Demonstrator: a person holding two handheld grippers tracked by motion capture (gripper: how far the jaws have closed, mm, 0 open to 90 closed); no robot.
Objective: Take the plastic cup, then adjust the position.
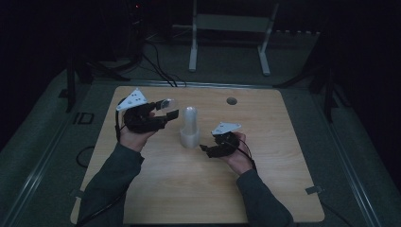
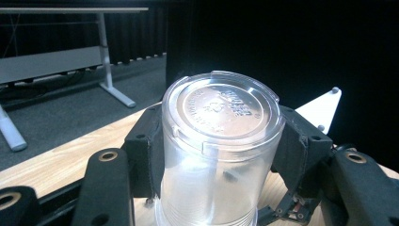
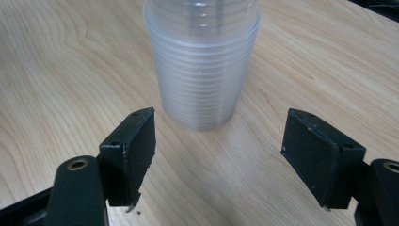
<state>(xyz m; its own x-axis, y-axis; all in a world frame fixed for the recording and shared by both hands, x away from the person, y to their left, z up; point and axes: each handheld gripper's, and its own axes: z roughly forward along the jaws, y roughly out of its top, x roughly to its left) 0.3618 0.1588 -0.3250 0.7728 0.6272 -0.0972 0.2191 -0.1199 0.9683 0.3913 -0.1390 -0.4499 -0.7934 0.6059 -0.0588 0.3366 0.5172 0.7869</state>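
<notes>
My left gripper (image 1: 166, 109) is at the left of the wooden table (image 1: 274, 189), shut on a single clear plastic cup (image 1: 165, 102). In the left gripper view the cup (image 2: 219, 117) points its flat embossed bottom away from me, and a black pad (image 2: 147, 146) presses on each side of it. A stack of clear cups (image 1: 190, 126) stands upside down at the table's middle. My right gripper (image 1: 204, 149) sits low just right of the stack's base. It is open, with the stack (image 3: 203, 61) a little beyond its fingertips (image 3: 131, 150) and nothing between them.
A round cable hole (image 1: 231, 100) is in the table's far side. Beyond the table stands a white desk frame (image 1: 229, 28), with dark cables (image 1: 161, 71) on the floor. Bare wood lies in front of and to the right of the stack.
</notes>
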